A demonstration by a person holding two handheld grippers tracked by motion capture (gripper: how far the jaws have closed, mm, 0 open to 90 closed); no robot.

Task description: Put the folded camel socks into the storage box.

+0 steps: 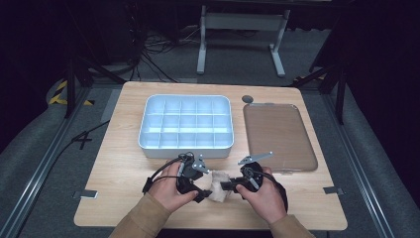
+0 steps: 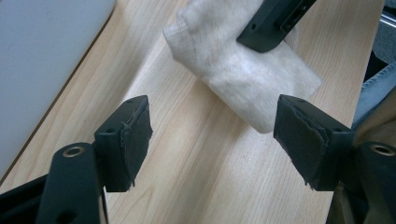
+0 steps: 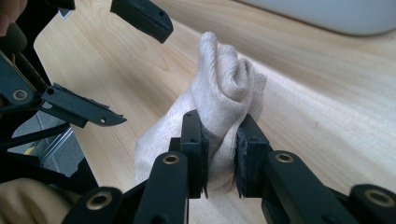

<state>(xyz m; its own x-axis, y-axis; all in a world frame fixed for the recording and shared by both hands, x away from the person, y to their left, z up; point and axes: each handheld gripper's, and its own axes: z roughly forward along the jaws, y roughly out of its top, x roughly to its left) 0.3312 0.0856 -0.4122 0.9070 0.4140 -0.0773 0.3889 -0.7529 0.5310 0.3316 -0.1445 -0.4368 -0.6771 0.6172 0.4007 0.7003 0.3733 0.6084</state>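
Where the two hands meet near the front edge of the bench (image 1: 124, 163), the right claw (image 3: 219, 154) has its jaws pressed in on a bunched cream cloth (image 3: 224, 93), pinching a fold of it between the pads. In the right gripper view the cloth rises beyond the jaw tips in a rumpled knob, while the rest of it trails down to the left of the claw and lies on the wood. In the high view the right claw (image 1: 229, 186) points toward the left one, with the cloth (image 1: 218, 184) between the two grippers.

The left claw (image 2: 212, 126) is spread wide, its jaws well apart and closed on nothing; bare wood shows between them. Beyond its tips and a little toward its right jaw lies the cloth (image 2: 243, 60), with one black jaw of the right claw resting on its far part. The left claw (image 1: 198, 171) sits just beside the cloth in the high view, and from the right gripper view its two open jaws appear to the upper left, apart from the fabric.

Past both claws stands a white tray (image 1: 143, 134) divided into many small compartments. Farther out from the right claw lies a flat translucent brownish lid (image 1: 280, 131), with a small grey disc (image 1: 247, 98) near its far corner.
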